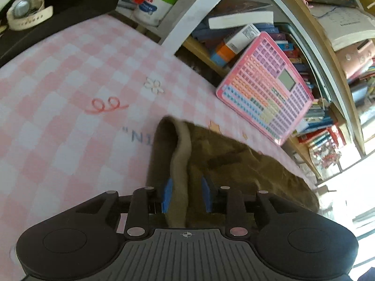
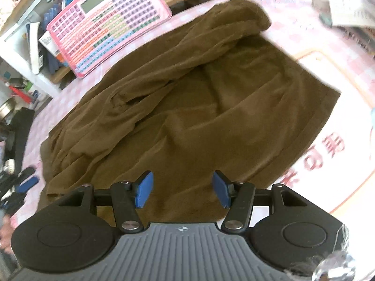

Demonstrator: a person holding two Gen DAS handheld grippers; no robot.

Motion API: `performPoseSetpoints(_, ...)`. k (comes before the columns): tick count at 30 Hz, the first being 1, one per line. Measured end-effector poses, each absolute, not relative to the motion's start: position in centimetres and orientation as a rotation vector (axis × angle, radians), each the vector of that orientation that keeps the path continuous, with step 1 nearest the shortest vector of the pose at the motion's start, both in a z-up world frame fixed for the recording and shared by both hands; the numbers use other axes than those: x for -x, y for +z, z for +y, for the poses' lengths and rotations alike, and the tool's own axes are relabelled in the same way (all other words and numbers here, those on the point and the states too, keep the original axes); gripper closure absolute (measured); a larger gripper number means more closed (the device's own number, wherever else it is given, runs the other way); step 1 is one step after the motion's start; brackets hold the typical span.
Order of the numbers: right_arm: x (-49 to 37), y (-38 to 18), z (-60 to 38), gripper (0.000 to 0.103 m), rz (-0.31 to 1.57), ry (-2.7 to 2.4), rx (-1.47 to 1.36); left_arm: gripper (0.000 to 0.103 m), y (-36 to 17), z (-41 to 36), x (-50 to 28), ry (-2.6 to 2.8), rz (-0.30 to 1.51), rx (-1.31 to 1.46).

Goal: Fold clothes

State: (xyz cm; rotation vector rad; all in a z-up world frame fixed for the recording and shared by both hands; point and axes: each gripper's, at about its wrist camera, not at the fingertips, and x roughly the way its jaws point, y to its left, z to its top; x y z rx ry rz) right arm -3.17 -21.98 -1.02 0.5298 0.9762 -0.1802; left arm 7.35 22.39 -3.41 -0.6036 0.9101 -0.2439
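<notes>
The garment [image 2: 187, 107], brown and rumpled, lies spread over the pink checked cloth [image 2: 328, 75] and fills the middle of the right wrist view, its hemmed edge running from 3 o'clock down toward 5. In the left wrist view a thick rolled edge of the garment [image 1: 180, 164] rises from 6 o'clock toward the centre, with the rest trailing off to 4 o'clock across the cloth [image 1: 70, 93]. A bookshelf [image 1: 316, 35] crowds 1 to 3 o'clock there, and a pink keypad board [image 1: 269, 86] leans against it; the same board [image 2: 105, 23] sits at 11 o'clock in the right view. The left gripper [image 1: 186, 196] has its blue pads on either side of the rolled edge, probably pinching it, though blur hides the contact. The right gripper [image 2: 182, 190] hangs over the garment's near part, pads wide apart, gripping nothing.
</notes>
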Motion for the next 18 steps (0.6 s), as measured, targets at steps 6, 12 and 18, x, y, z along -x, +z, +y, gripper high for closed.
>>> performPoseSetpoints(6, 3.3, -0.8, -25.9, 0.049, 0.952, -0.28, -0.483, 0.075, -3.9, 22.1, -4.5, -0.235, 0.928, 0.601)
performPoseSetpoints(12, 4.1, -1.0, -28.6, 0.049, 0.951, -0.342, -0.506, 0.075, -4.3, 21.3, -3.7, -0.223, 0.953, 0.583)
performPoseSetpoints(18, 4.4, -1.4, -29.7, 0.049, 0.955, -0.343, -0.556, 0.078, -4.4, 20.7, -3.3, -0.209, 0.957, 0.527)
